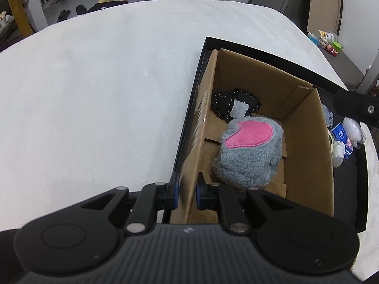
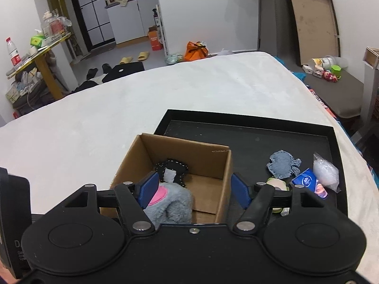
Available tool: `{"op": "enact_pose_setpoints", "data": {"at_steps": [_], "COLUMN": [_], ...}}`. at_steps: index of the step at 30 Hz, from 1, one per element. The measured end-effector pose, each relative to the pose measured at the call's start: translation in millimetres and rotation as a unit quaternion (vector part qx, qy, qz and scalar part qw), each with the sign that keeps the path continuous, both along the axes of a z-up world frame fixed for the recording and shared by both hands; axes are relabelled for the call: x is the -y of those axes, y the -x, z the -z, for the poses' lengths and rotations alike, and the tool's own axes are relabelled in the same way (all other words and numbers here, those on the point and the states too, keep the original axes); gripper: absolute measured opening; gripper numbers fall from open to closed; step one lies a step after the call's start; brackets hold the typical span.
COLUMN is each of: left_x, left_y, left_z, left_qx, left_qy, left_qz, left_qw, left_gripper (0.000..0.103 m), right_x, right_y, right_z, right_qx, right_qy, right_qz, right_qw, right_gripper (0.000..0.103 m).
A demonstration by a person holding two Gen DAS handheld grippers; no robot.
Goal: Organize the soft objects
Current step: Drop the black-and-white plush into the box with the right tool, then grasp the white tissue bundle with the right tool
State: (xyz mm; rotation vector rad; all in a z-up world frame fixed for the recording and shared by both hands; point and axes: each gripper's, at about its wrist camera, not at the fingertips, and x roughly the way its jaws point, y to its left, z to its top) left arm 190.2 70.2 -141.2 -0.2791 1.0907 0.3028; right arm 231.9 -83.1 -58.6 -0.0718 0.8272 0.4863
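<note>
An open cardboard box (image 1: 305, 142) stands at the left of a black tray (image 2: 260, 132) on a white bed. Inside the box lie a grey plush toy (image 1: 248, 156) with a pink patch and a black stitched felt piece (image 1: 227, 104). My left gripper (image 1: 187, 193) is shut on the box's near left wall, one pad on each side. My right gripper (image 2: 194, 188) hovers open over the box's near end. The plush toy (image 2: 175, 203) lies below its left finger, and neither pad presses on it. The box (image 2: 189, 151) stands upright.
On the tray right of the box lie a blue-grey felt piece (image 2: 283, 165), a blue tissue pack (image 2: 308, 182), a clear plastic bag (image 2: 325, 174) and a small roll. The white bed cover (image 1: 94, 94) stretches left and beyond. Floor clutter lies past the bed's far edge.
</note>
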Motion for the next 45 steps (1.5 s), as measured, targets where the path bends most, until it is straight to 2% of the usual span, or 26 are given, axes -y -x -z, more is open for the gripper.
{"op": "enact_pose_setpoints", "data": {"at_steps": [5, 14, 20, 25, 28, 32, 39, 45], "left_x": [8, 23, 31, 38, 41, 45, 46, 48], "left_y": [-4, -8, -9, -13, -14, -16, -18, -18], "left_z": [-2, -7, -8, -9, -10, -11, -15, -15], "left_qx": [-0.006, -0.013, -0.017, -0.019, -0.020, -0.023, -0.019, -0.018], "left_qy": [-0.018, -0.045, -0.061, -0.081, -0.094, -0.112, -0.135, -0.153], "left_qz": [0.002, 0.011, 0.013, 0.017, 0.020, 0.022, 0.017, 0.017], "left_qw": [0.9998, 0.9988, 0.9979, 0.9964, 0.9952, 0.9932, 0.9905, 0.9879], "left_gripper": [0.012, 0.018, 0.033, 0.050, 0.056, 0.060, 0.065, 0.066], "right_x": [11, 36, 52, 62, 68, 74, 83, 77], "right_y": [-3, -9, -12, -14, -15, -16, -11, -15], "right_z": [0, 1, 9, 18, 27, 37, 69, 83], "right_qx": [0.000, 0.009, 0.007, 0.009, 0.006, 0.010, 0.018, 0.039], "right_qy": [-0.017, -0.033, -0.042, -0.050, -0.054, -0.050, -0.027, -0.003], "right_qz": [0.014, 0.033, 0.043, 0.055, 0.061, 0.070, 0.124, 0.127], "right_qw": [1.000, 0.999, 0.998, 0.997, 0.997, 0.996, 0.992, 0.991], "right_gripper": [0.076, 0.077, 0.078, 0.081, 0.082, 0.084, 0.084, 0.083]}}
